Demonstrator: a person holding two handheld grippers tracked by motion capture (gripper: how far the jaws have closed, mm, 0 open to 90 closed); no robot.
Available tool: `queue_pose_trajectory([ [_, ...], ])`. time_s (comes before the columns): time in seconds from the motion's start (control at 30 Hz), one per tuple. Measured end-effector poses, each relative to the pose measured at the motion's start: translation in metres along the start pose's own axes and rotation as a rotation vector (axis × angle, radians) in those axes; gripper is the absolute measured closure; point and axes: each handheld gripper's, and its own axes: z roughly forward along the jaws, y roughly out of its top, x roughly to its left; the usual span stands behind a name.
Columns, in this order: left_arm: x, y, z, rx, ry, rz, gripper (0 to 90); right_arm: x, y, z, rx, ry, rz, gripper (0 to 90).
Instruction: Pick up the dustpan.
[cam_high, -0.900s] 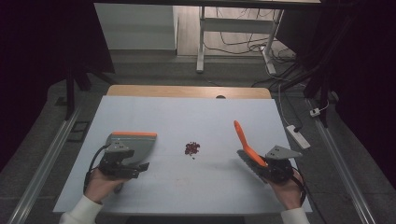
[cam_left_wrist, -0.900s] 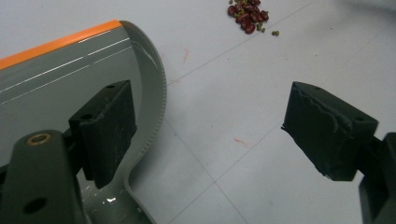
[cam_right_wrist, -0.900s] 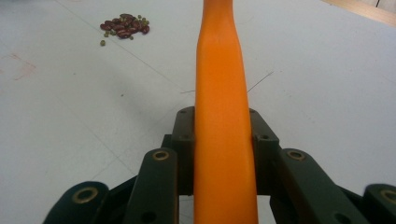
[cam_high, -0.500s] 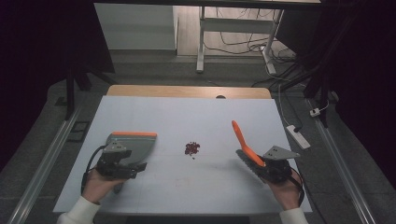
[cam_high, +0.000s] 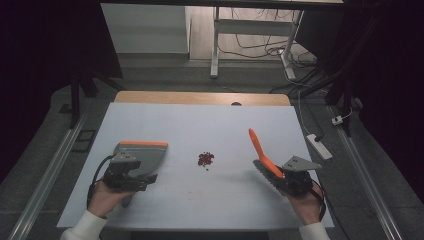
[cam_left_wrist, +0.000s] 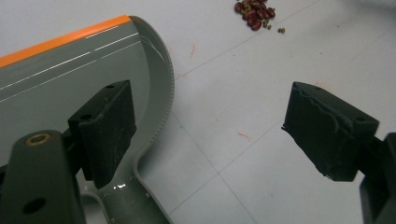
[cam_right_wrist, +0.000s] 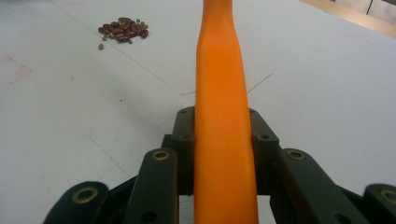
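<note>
Behind rt tongs: brush bristles, high view.

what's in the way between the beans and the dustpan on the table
Nothing visible. The small pile of beans lies on bare white table, and the stretch from it to the grey dustpan is clear. The right gripper holds the orange brush on the pile's far side.

1. Left gripper has its jaws wide apart, nothing between them.
2. Grey dustpan with an orange edge lies under the left-hand jaw.
3. Beans sit farther off on the white surface.
</note>
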Motion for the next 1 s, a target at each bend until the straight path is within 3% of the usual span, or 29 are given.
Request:
queue_pose_trajectory([
  [0.23,-0.006,0.007,-0.002,0.006,0.026,-0.008,17.1,0.0,0.001,-0.004,-0.023,0.0,0.011,70.1],
  [0.37,-0.01,0.012,-0.005,0.032,0.059,-0.049,17.3,0.0,0.0,-0.005,-0.032,0.019,0.015,70.1],
  [0.6,-0.009,0.017,-0.009,0.036,0.065,-0.045,17.3,0.001,0.002,-0.004,-0.037,0.022,0.011,70.1],
  [0.67,-0.007,0.018,-0.013,0.04,0.056,-0.063,17.6,0.002,0.003,-0.004,-0.044,0.028,0.023,70.1],
  [1.0,0.006,0.014,-0.039,0.06,0.119,-0.176,15.8,0.002,0.001,-0.005,-0.043,0.025,0.035,70.1],
])
